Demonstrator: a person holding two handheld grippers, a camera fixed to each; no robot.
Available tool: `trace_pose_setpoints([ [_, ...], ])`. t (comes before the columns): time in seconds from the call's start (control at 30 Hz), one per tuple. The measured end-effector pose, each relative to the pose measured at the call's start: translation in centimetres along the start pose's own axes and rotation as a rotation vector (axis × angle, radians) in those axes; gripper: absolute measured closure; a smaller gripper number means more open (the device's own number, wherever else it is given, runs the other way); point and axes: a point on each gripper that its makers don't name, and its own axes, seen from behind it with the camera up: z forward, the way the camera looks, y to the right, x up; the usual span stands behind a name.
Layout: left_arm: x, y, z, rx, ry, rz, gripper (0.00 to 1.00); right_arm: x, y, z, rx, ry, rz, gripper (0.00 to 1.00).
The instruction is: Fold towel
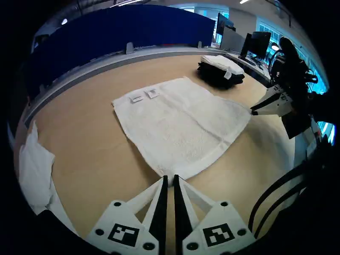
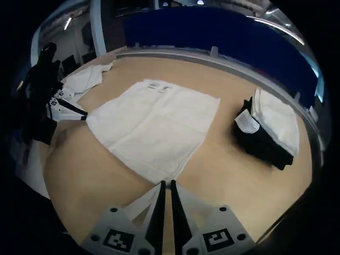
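A white towel (image 1: 178, 123) lies spread flat on the wooden table (image 1: 85, 140), with two small labels near its far edge. My left gripper (image 1: 170, 178) sits at the towel's near corner, fingers drawn together on the hem. In the right gripper view the same towel (image 2: 153, 123) lies flat, and my right gripper (image 2: 166, 183) pinches its nearest corner. Each gripper is also seen from the other side: the right gripper (image 1: 253, 112) nips the towel's right corner, and the left gripper (image 2: 85, 115) holds the left corner, with a dark-sleeved hand behind it.
A stack of folded dark and white towels (image 1: 221, 70) (image 2: 267, 131) stands beside the spread towel. A crumpled white cloth (image 1: 36, 170) (image 2: 87, 78) lies at the table's other side. A blue partition (image 1: 127, 29) lines the far edge, with monitors (image 1: 259, 42) beyond.
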Motion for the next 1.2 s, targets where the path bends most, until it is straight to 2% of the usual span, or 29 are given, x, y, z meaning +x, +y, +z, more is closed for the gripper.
trace_pose_setpoints([
  [0.3, 2.3, -0.1, -2.2, 0.006, 0.036, -0.037, 0.90, 2.9, 0.1, -2.4, -0.002, 0.047, 0.002, 0.91],
  [0.6, 4.8, 0.3, -4.6, 0.011, 0.070, -0.054, 0.90, 5.2, 0.0, -4.9, -0.006, 0.077, 0.014, 0.91],
  [1.0, 5.4, 1.5, -7.1, 0.006, 0.073, -0.108, 0.90, 6.3, -0.8, -7.6, 0.002, 0.086, 0.019, 0.91],
  [1.2, 5.2, 1.9, -7.6, 0.006, 0.069, -0.124, 0.90, 6.3, -1.1, -8.0, 0.011, 0.084, 0.037, 0.91],
])
